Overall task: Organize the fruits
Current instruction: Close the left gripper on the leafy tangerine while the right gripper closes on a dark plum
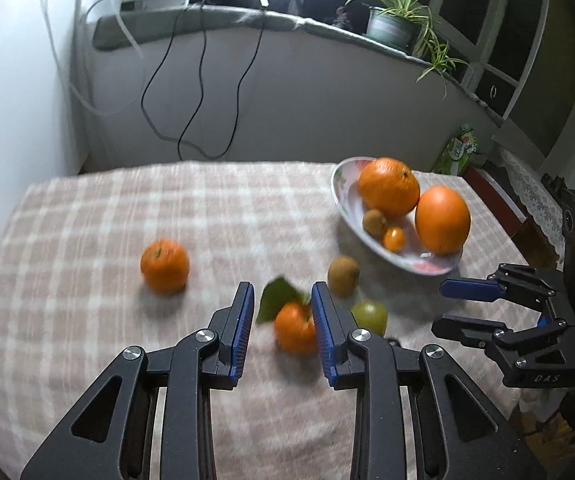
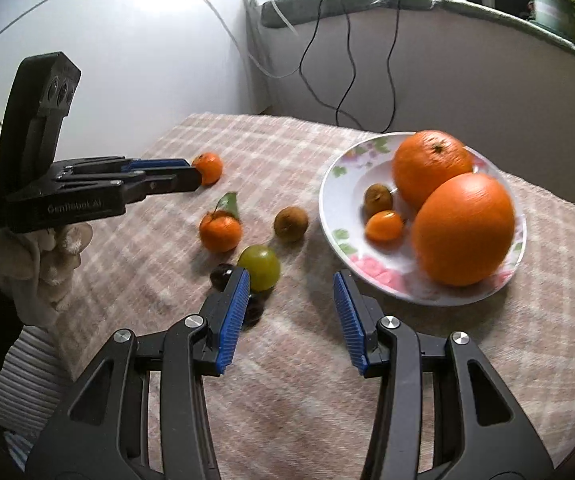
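Observation:
A flowered white plate [image 1: 345,204] [image 2: 337,216] holds two big oranges [image 1: 389,186] [image 2: 463,228], a small brown fruit [image 1: 374,223] and a tiny orange fruit [image 2: 384,225]. On the checked cloth lie a leafy mandarin [image 1: 293,328] [image 2: 220,229], another mandarin [image 1: 164,266] [image 2: 208,168], a brown fruit [image 1: 343,275] [image 2: 290,224], a green fruit [image 1: 370,314] [image 2: 260,266] and dark fruits [image 2: 221,276]. My left gripper [image 1: 282,296] [image 2: 193,174] is open above the leafy mandarin. My right gripper [image 2: 291,282] [image 1: 439,306] is open and empty, in front of the plate.
The table [image 1: 87,220] stands in a corner with white walls on the left. A ledge behind carries a potted plant [image 1: 393,26], and cables [image 1: 191,92] hang down the wall. A green packet [image 1: 457,152] lies past the plate.

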